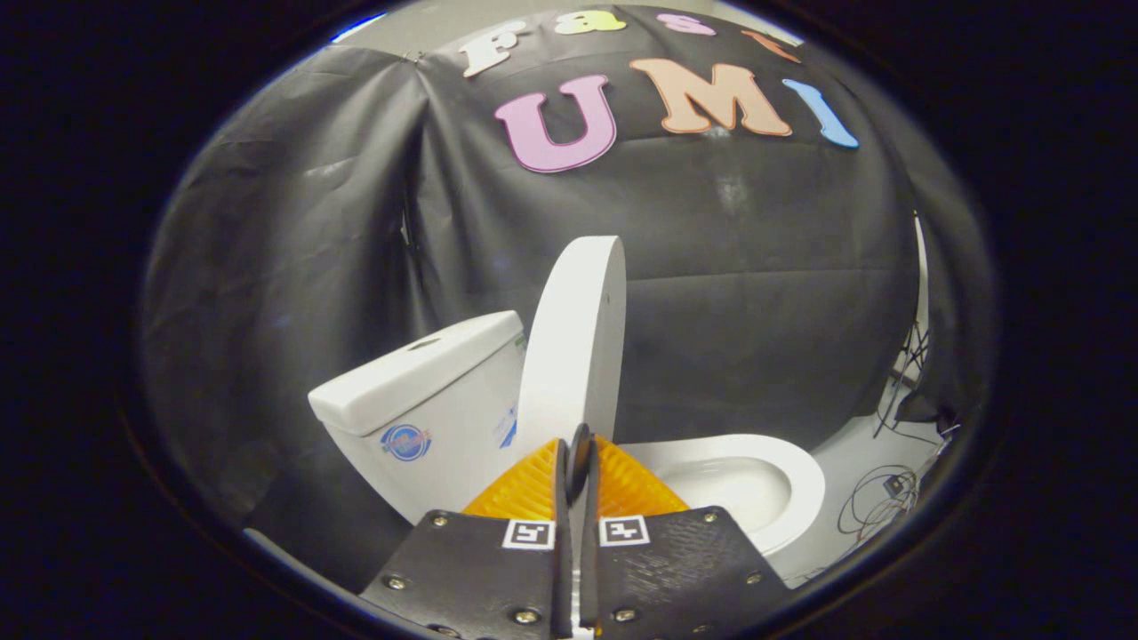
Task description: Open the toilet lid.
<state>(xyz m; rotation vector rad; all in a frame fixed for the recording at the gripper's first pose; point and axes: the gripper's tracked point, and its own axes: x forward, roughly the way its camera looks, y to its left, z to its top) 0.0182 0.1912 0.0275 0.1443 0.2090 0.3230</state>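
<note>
The white toilet lid (573, 338) stands raised, close to upright, and leans back toward the white tank (418, 391). Its lower end drops out of sight behind my fingers. To the right of the lid lie the open seat ring and bowl (756, 484). My gripper (576, 462) is just in front of the lid's lower part, with its fingertips close together. Only a thin slit runs between the fingers, and I see nothing held in it. The lid is far wider than that slit and lies beyond the tips.
The booth's black cloth wall (756, 293) hangs behind the toilet and to its left. Loose cables (880, 498) lie on the pale floor to the right of the bowl. A stand's legs (907, 373) rise at the far right.
</note>
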